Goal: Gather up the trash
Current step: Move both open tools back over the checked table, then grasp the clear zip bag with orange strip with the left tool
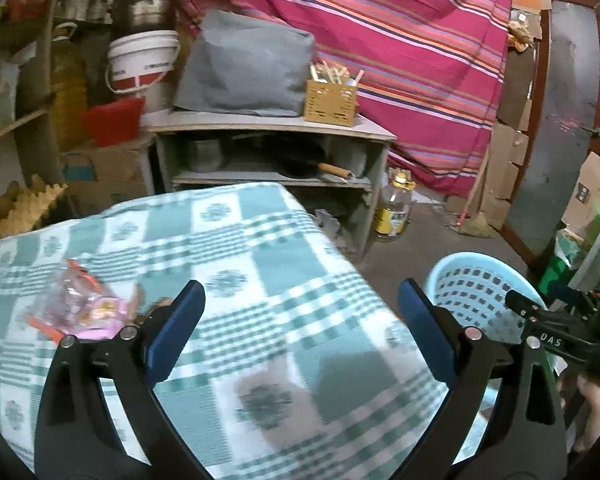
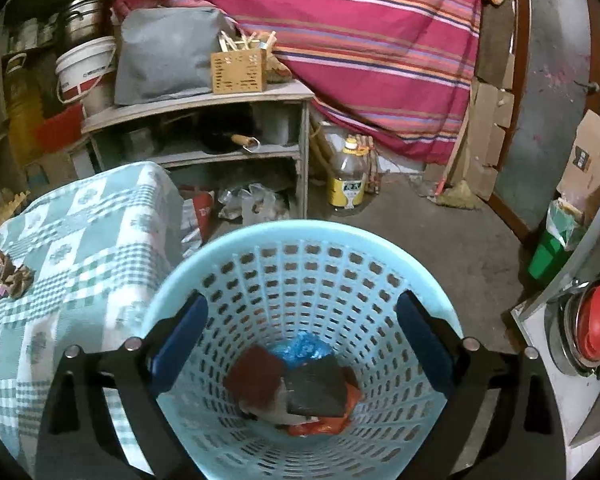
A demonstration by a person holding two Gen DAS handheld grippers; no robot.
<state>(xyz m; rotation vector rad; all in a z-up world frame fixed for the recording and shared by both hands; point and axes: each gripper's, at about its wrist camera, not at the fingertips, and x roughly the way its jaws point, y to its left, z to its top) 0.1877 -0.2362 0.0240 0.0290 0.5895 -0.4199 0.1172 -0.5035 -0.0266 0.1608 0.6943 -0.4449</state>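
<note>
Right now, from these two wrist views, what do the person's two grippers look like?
The left gripper and the right gripper look alike: black, angular plastic arms that spread in a V, round silver pivot bolts, and flat dark blue pads on the fingers. White letters "DAS" mark the right gripper's body in the left wrist view. No sleeve is visible.

The left tongs [image 1: 302, 312] stand spread wide, blue pads [image 1: 176, 332] well apart with nothing between them, angled downward. The right tongs [image 2: 302, 326] gape just as wide and empty, also tilted down. In the left wrist view the right tongs [image 1: 540, 320] show at the right edge, a hand [image 1: 596, 412] beneath them.
</note>
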